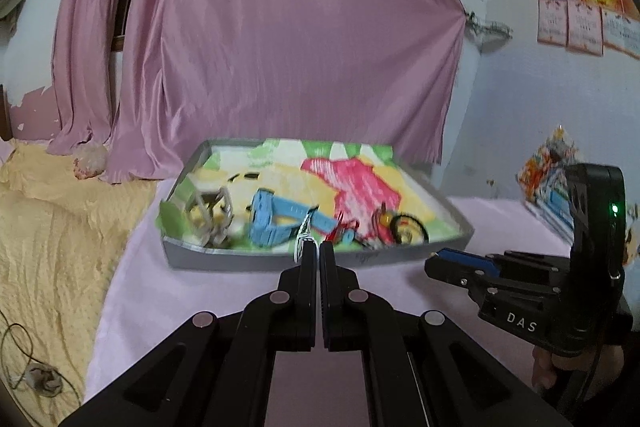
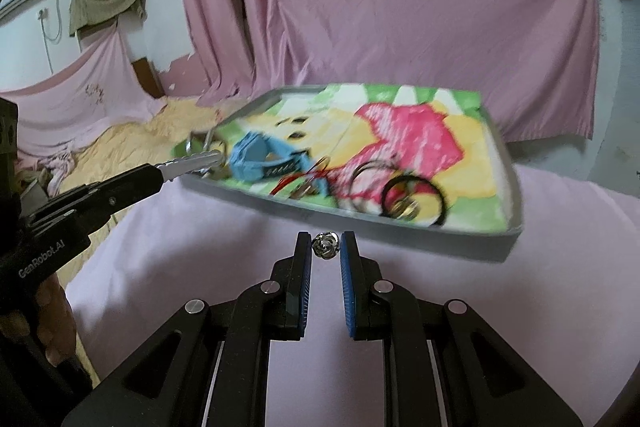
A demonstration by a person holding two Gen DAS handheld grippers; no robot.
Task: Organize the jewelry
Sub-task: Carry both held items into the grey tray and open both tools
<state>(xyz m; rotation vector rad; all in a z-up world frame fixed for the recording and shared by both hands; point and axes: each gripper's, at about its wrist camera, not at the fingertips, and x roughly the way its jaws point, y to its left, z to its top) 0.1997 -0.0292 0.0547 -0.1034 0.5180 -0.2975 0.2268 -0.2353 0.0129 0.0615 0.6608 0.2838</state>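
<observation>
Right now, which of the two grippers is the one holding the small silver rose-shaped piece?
The right gripper: the silver rose piece sits between its fingertips. The left gripper is shut on a long silver clip instead.

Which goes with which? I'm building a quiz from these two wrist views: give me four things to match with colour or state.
Things:
1. watch
2. left claw
3. right claw
4. tray

States:
a. grey rim, colourful liner
b. light blue
c. shut on a silvery metal clip
d. pads around a small silver rose charm

Pairs: 1-b, 2-c, 3-d, 4-a
</observation>
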